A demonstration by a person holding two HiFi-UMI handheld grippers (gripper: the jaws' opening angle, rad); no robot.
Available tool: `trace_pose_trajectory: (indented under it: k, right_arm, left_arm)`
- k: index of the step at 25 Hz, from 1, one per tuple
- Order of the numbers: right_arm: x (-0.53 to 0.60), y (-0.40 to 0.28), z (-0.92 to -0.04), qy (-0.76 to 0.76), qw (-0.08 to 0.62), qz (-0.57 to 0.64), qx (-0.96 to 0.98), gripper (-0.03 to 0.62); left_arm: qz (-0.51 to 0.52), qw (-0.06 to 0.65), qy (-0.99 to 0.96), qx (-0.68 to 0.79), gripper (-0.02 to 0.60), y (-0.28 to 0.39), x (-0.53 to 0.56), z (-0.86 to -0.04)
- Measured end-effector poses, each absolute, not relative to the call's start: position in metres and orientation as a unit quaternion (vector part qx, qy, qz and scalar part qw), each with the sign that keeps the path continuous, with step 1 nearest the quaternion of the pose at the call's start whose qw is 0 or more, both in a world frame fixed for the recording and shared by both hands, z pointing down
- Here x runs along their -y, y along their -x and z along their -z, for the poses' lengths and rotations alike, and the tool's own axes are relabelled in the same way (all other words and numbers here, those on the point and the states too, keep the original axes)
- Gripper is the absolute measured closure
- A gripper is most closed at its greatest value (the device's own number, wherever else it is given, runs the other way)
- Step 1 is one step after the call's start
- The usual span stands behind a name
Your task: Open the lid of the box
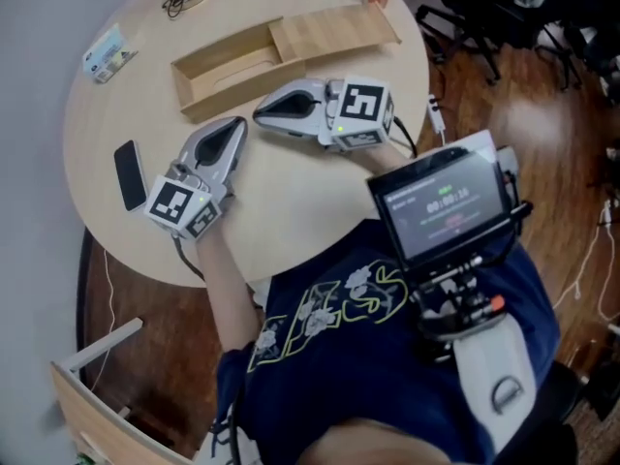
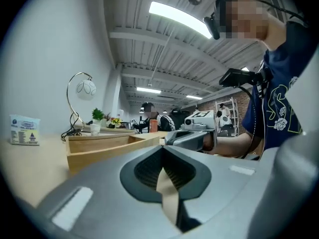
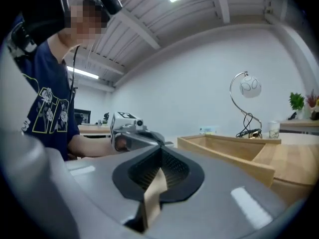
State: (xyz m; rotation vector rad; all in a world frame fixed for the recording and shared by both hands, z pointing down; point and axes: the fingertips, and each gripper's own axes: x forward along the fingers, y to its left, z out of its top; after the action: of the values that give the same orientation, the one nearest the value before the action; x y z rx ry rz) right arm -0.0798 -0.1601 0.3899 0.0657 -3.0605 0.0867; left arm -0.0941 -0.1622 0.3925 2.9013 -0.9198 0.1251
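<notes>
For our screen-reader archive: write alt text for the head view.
A long wooden box lies on a round table, its lid covering only the right end, the rest open. Just in front of it, the left claw and right claw are both shut and empty. A black phone lies at left.

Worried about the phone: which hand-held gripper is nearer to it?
Left. The left hand-held gripper lies just right of the black phone; the right hand-held gripper lies farther right, by the wooden box.

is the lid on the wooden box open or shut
Partly open: the lid is slid toward one end of the box, leaving the other half uncovered, its inside showing bare wood.
</notes>
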Motion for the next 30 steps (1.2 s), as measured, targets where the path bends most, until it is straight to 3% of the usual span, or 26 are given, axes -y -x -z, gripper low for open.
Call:
trace_pose_trajectory:
  k: [3,30]
  right_arm:
    - [0.166,0.091,-0.405,-0.023,0.074,-0.036,0.996,0.582]
    - [0.168,0.095,-0.411,-0.027,0.078,-0.036,0.996,0.582]
  left_arm:
    - [-0.071,0.059,-0.953,0.290,0.580,0.095,0.164,-0.408]
    - [-0.067,0.061,-0.953,0.289,0.578,0.098,0.164,-0.413]
